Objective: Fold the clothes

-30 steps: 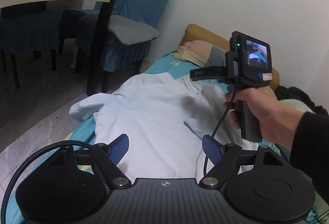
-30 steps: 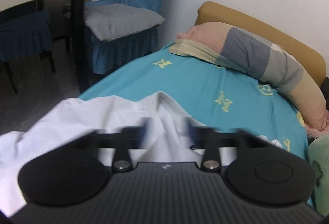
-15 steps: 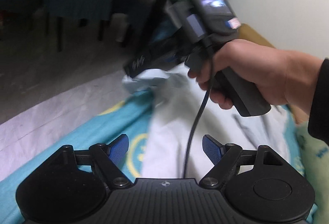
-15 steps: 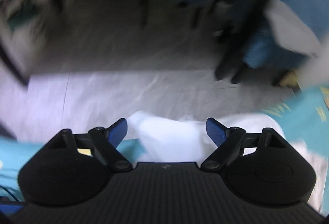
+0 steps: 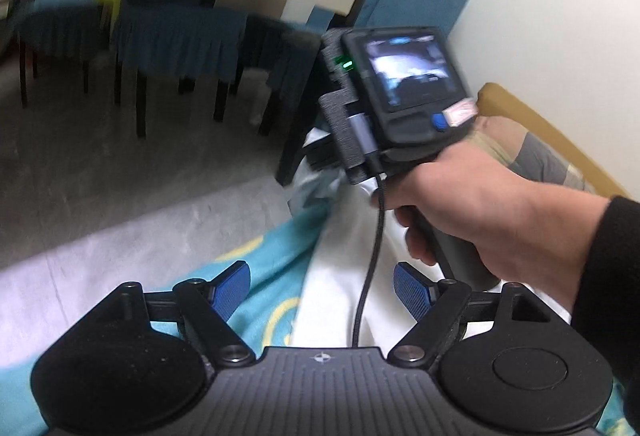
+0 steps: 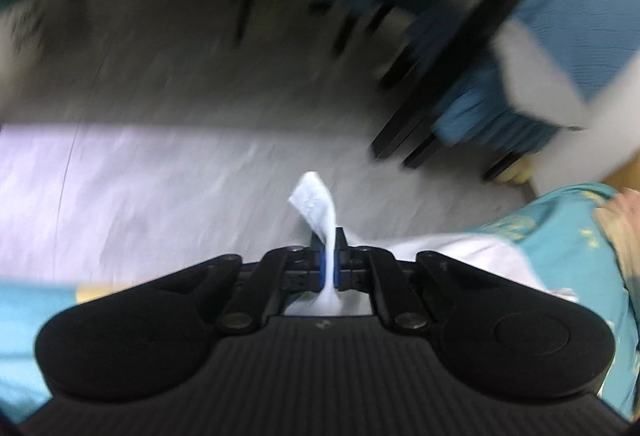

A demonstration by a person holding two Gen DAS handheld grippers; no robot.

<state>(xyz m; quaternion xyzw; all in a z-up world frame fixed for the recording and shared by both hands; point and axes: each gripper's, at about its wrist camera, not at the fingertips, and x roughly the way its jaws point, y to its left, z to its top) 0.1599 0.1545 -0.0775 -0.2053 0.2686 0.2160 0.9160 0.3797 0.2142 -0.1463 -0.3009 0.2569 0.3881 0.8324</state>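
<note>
From the left wrist, the left gripper (image 5: 322,286) hangs with its blue pads wide apart and nothing between them, low over the near edge of the white shirt (image 5: 340,276), which lies on the teal bedsheet (image 5: 264,264) by the bed's floor-side edge. At two o'clock a hand (image 5: 476,212) carries the right gripper, pointed away toward a bunched sleeve end at twelve o'clock — probably so that end can be drawn across the body of the garment. From the right wrist, the right gripper (image 6: 329,264) is clamped on a thin pinch of the white shirt (image 6: 320,208); a tongue of cloth sticks up at twelve o'clock, the rest trailing to three o'clock over the sheet.
</note>
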